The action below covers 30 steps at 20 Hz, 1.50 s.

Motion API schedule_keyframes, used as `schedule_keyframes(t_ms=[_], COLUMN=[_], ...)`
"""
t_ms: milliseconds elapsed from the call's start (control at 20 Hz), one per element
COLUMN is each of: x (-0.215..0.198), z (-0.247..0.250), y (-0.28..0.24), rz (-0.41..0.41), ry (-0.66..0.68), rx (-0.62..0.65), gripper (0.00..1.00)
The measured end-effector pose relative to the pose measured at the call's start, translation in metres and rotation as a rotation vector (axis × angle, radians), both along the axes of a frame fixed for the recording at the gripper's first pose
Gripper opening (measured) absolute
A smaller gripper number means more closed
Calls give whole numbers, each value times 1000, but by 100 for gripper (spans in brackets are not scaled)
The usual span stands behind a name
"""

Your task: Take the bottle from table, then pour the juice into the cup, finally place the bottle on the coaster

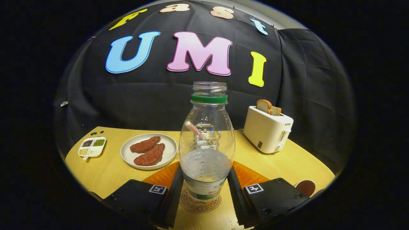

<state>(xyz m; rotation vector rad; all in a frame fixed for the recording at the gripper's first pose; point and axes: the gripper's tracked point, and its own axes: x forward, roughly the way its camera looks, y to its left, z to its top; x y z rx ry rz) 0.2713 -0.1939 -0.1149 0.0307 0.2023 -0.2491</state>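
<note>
A clear plastic bottle (206, 137) with a green neck ring and no cap stands upright between my fingers, holding pale liquid in its lower third. Its base rests on a round light coaster (199, 204) with a printed ring, which lies on the wooden table (105, 172). My gripper (206, 191) is shut on the bottle, both fingers (175, 195) pressing against its lower sides. Through the bottle's wall I see a pink striped straw (194, 128) and the blurred outline of a clear cup beyond it.
A white plate (149, 150) with two brown patties lies beyond the left finger. Farther left sits a small white tray (92, 146) of spices. A cream toaster (267, 129) with bread stands at the back right. A brown round disc (305, 187) lies beside the right finger.
</note>
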Motion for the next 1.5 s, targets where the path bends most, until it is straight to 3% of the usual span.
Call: schedule_keyframes(t_ms=[550, 600, 650, 850, 1150, 1500], x=[-6, -7, -8, -24, -78, -162], z=[-12, -14, -11, -5, 6, 67], y=[2, 5, 6, 8, 16, 38], rz=[-2, 8, 13, 7, -2, 10], ry=[20, 20, 15, 18, 2, -97], rx=[27, 31, 29, 12, 18, -5], gripper=[80, 83, 100, 98, 98, 98])
